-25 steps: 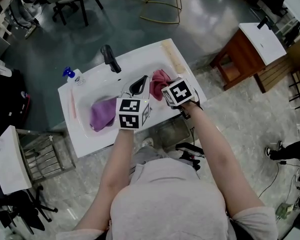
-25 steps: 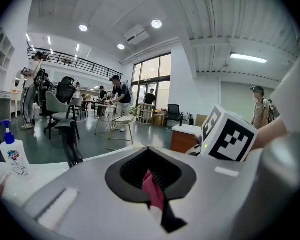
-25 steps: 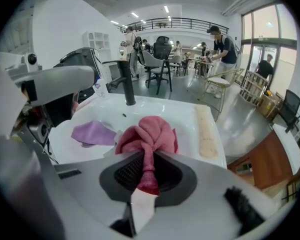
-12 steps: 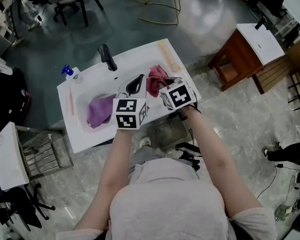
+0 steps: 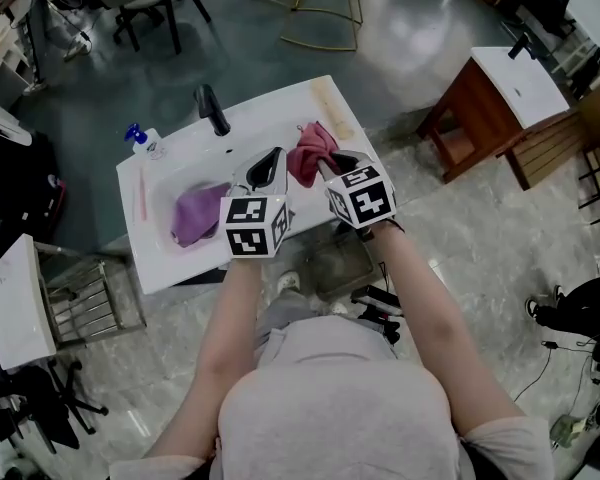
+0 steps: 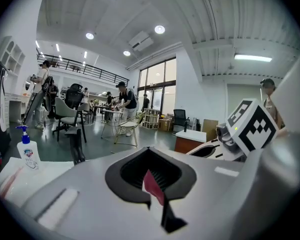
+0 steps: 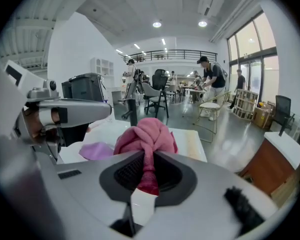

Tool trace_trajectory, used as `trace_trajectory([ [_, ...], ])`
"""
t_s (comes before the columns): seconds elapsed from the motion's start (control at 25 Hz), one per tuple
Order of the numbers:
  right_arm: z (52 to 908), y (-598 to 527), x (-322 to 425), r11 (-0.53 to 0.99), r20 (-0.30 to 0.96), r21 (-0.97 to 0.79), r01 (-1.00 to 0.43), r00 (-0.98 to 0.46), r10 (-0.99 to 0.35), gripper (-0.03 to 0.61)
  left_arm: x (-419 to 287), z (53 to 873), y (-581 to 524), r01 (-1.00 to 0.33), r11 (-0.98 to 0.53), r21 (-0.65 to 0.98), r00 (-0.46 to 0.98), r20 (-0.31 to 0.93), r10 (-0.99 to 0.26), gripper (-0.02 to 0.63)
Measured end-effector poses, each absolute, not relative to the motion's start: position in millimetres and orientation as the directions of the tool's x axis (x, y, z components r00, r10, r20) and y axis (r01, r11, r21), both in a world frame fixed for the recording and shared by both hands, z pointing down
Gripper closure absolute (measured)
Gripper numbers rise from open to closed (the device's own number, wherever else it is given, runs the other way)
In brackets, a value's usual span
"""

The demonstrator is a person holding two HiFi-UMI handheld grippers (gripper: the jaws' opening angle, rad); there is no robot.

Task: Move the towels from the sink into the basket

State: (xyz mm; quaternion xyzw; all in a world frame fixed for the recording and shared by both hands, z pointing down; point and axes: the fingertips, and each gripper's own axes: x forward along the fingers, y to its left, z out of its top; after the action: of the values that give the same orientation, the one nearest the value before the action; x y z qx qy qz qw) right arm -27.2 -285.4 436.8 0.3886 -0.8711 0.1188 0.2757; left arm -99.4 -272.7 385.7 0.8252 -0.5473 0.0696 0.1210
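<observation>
Head view: the right tongs [image 5: 330, 163] are clamped on the pink towel [image 5: 313, 153], which hangs bunched up off their tip, above the right end of the white sink [image 5: 270, 108]. The left tongs [image 5: 267, 168] sit just beside the right ones, on their left, and the pink towel is right next to their tip. The purple towel [image 5: 195, 215] lies down in the basin, off to the left of the left tongs. A black faucet [image 5: 211, 110] stands beyond both tongs, and a blue soap bottle [image 5: 143, 146] is on the worktop further left.

Left gripper view: the left tongs [image 6: 152, 184] look pressed together. There's a thin red sliver in the seam, and honestly I can't tell what it is. The right gripper's marker cube [image 6: 252, 126] shows off to the right, with the soap bottle [image 6: 27, 151] far left.

Right gripper view: the jaws of the right tongs [image 7: 147, 176] are pinched on a twisted fold of the pink towel [image 7: 146, 136], and the rest of it balloons out just past them. The purple towel [image 7: 96, 150] lies beyond, to the left.
</observation>
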Motion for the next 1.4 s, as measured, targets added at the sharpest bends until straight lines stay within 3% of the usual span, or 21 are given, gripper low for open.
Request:
trace_trajectory([
  [0.76,398,-221,25,0.657,0.337,-0.045,-0.752,-0.631,-0.699,0.52,-52,366,-216,-0.932,-0.344,0.112,0.358,0.159,-0.92,0.607],
  [1.4,381,-180,93,0.612,0.196,-0.026,-0.791,-0.604,-0.772,0.52,10,360,-174,-0.916,-0.395,0.071,0.401,0.136,-0.906,0.607],
])
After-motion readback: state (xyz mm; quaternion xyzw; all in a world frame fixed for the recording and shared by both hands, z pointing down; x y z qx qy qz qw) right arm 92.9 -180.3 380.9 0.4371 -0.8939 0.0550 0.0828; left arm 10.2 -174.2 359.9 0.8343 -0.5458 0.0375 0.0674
